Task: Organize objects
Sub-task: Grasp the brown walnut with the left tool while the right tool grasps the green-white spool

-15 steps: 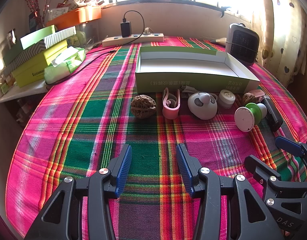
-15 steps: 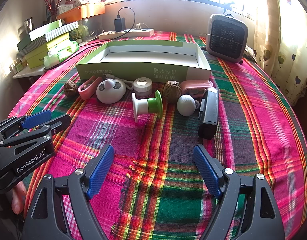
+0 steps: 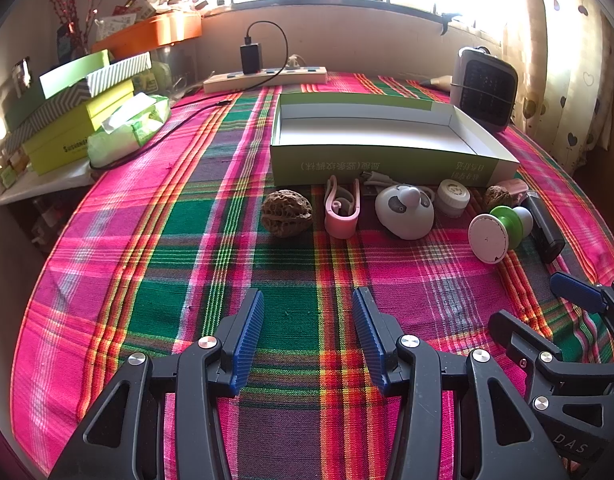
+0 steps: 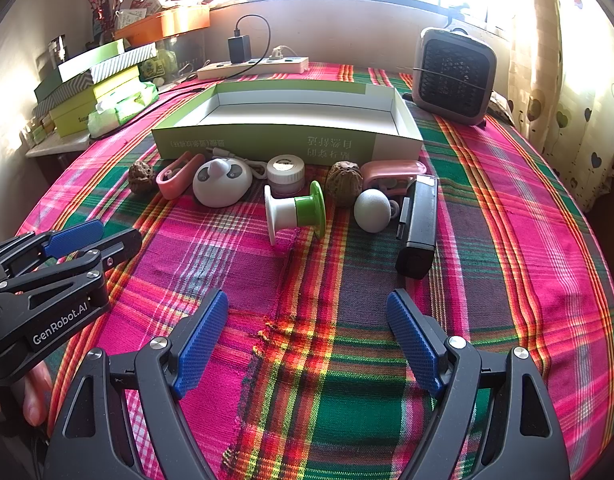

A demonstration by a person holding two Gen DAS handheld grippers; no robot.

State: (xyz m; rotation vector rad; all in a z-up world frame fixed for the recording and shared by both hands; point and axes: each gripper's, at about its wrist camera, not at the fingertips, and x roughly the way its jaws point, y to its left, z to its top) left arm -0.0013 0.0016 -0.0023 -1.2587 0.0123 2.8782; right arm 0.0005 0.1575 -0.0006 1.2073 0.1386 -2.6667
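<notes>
Clutter for sorting lies in a row just ahead of both tongs, along the near wall of a shallow green box (image 4: pixel 267 142) with a white inside. Straight ahead of the right tongs (image 4: pixel 307 344) a green and white spool (image 4: pixel 295 212) lies on its side; a white ball (image 4: pixel 372 210) and a black rectangular device (image 4: pixel 418 224) sit to its right, and a small white jar (image 4: pixel 285 172) and a walnut (image 4: pixel 344 182) stand behind it, with a pink clip (image 4: pixel 391 170) against the box. Ahead of the left tongs (image 3: pixel 307 336) are a second walnut (image 3: pixel 286 218), another pink clip (image 3: pixel 341 210) and a white panda-faced gadget (image 3: pixel 404 216), each near the next.

Both tongs hang tilted down over the plaid cloth (image 3: pixel 147 264), blue pads apart, holding nothing and touching none of the objects. The right pair gapes wide; the left pair stands at a narrower gap. The two tongs are side by side, each showing at the edge of the other's view.

Beyond the box stand a small grey heater (image 4: pixel 453 76) at far right and a power strip (image 3: pixel 265 78) with a black charger. Stacked green boxes (image 3: pixel 75 120) lie far left.
</notes>
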